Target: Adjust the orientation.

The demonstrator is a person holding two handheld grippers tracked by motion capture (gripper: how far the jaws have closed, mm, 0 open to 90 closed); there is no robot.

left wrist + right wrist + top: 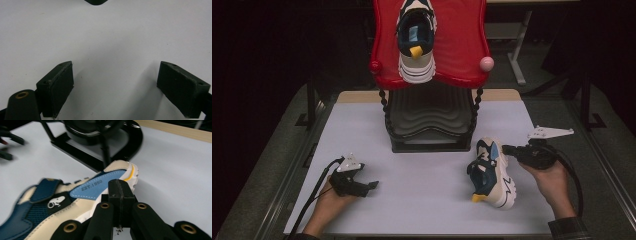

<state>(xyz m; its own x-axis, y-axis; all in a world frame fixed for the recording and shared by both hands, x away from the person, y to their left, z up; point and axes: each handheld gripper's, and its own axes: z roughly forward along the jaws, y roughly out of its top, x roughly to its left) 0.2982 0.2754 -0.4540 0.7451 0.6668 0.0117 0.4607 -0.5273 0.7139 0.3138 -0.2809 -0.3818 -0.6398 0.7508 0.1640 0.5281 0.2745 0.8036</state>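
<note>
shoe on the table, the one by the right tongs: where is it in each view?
High view: shoe on the table, right of centre, beside the right tongs.
Right gripper view: lower left, by the shut tongs.
Left gripper view: not in it.
Shared landmark: black rack base.

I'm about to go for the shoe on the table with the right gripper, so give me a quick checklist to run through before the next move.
1. Right gripper jaws open for a grasp: not ok, they are shut together.
2. Right gripper close to the shoe on the table: ok, its tip is beside the sole; whether it touches, cannot tell.
3. Shoe upright: not ok, it lies tilted on its side.
4. Left gripper free: ok, open over bare table, nothing between the jaws.
5. Room on the red shelf: ok, there is bare space beside the other shoe.
</note>
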